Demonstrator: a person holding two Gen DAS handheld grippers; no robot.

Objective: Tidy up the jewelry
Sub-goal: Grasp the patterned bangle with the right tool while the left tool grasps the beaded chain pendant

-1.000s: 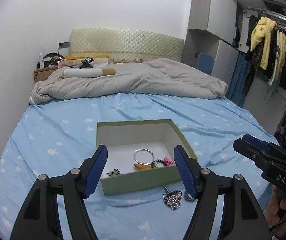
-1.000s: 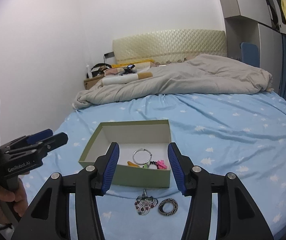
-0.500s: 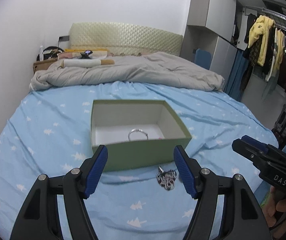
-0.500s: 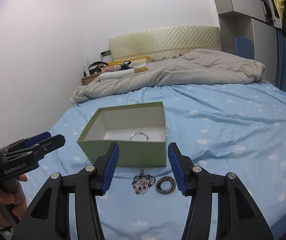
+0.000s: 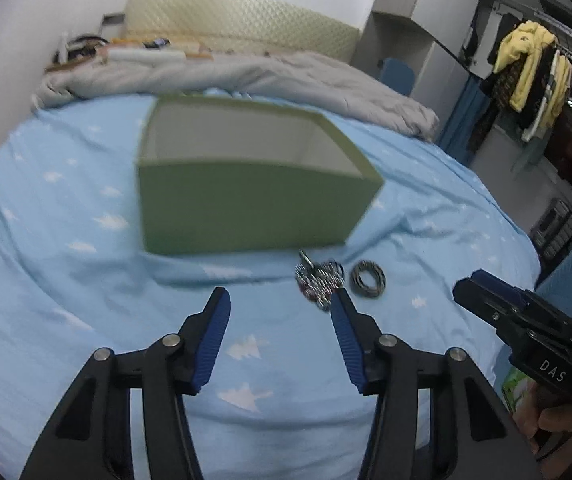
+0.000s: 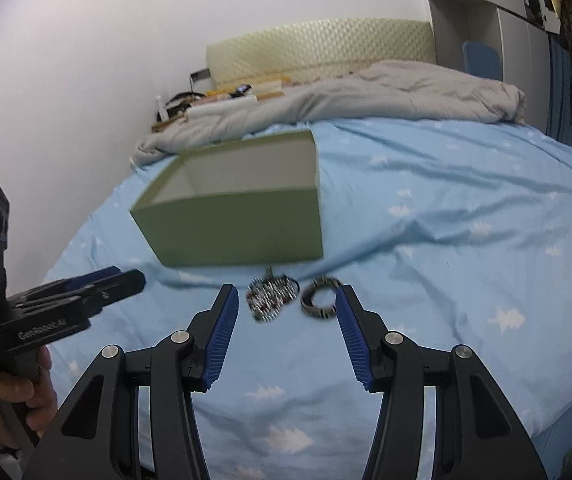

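From the left wrist view, the green box (image 5: 245, 200) sits on the blue bed sheet (image 5: 65, 280) and serves as the landmark. Just in front of its near right corner lie a beaded pendant piece (image 5: 318, 282) and, beside that on the far side from the box's middle, a dark ring-shaped bracelet (image 5: 368, 280). The left tongs (image 5: 277, 316) are spread wide and hold nothing; they hover in front of the box, with the right-hand pad close to the pendant. The box's interior is hidden from this low angle. The picture is blurred, so a closing move made now could miss the pendant or pinch the sheet with it.

From the right wrist view, the right tongs (image 6: 286, 312) are likewise spread and empty, and both the pendant (image 6: 269, 298) and the bracelet (image 6: 320, 302) lie between the pads, just in front of the box (image 6: 241, 224). That is the main risk, as I judge it: closing here may catch both pieces at once, or tangle the pendant's loops with the bracelet. The soft sheet (image 6: 466, 240) may bunch under the pads and let a thin piece slip out. The left tongs (image 6: 125, 280) are near, to the box's near left, so both tools going for the same piece could collide. The box is light and may be nudged.
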